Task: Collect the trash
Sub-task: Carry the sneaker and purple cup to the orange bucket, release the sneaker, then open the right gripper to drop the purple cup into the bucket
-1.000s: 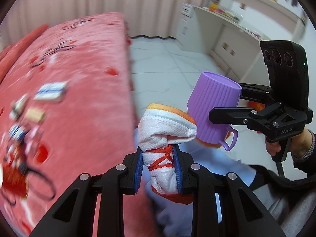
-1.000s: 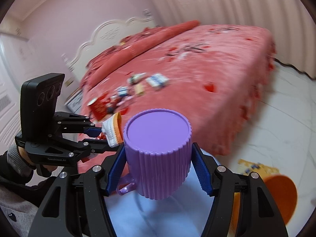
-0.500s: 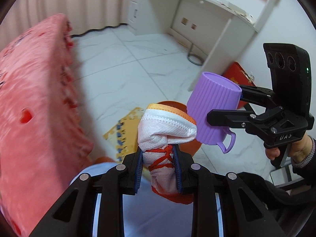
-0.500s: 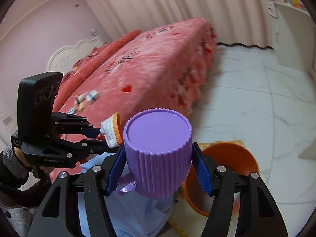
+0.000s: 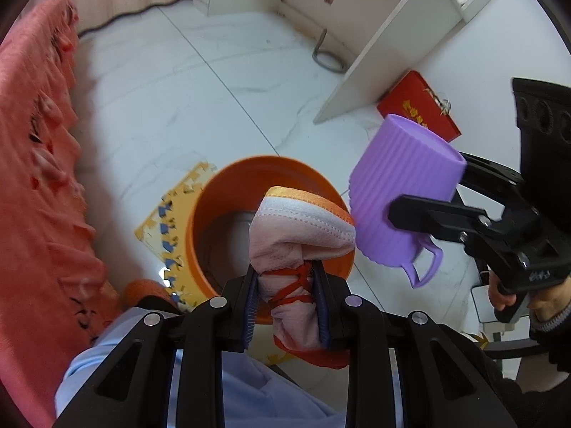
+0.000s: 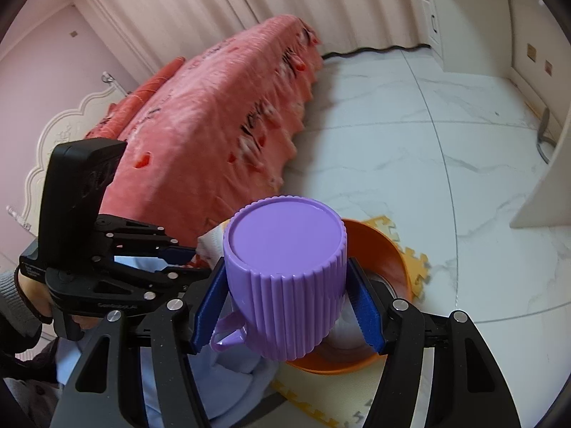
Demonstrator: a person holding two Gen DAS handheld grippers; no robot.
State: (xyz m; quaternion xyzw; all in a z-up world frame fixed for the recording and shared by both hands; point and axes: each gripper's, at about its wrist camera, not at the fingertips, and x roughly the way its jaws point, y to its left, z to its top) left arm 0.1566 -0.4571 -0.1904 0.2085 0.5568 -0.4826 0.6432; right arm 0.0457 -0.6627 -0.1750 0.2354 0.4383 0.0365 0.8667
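Note:
My left gripper (image 5: 288, 297) is shut on a white baby shoe (image 5: 298, 235) with an orange sole and red laces, held over the orange bin (image 5: 207, 214) on the floor. In the right wrist view the same left gripper (image 6: 185, 253) shows at the left, with the shoe (image 6: 210, 242) mostly hidden behind the cup. My right gripper (image 6: 287, 312) is shut on a ribbed purple cup (image 6: 285, 271), held upside down with its handle toward me, just above the bin (image 6: 378, 246). From the left wrist view the cup (image 5: 399, 185) hangs right of the shoe, beside the bin's rim.
A bed with a pink-red blanket (image 6: 214, 121) runs along the left. A yellow foam mat (image 5: 167, 221) lies under the bin. A white desk (image 5: 396, 35) and a red box (image 5: 417, 103) stand at the back right. The person's light-blue trouser leg (image 5: 249, 392) is below.
Both hands swung away from the bed toward the floor and sank; the orange bin has come into view under the shoe and the cup. Both grips are unchanged.

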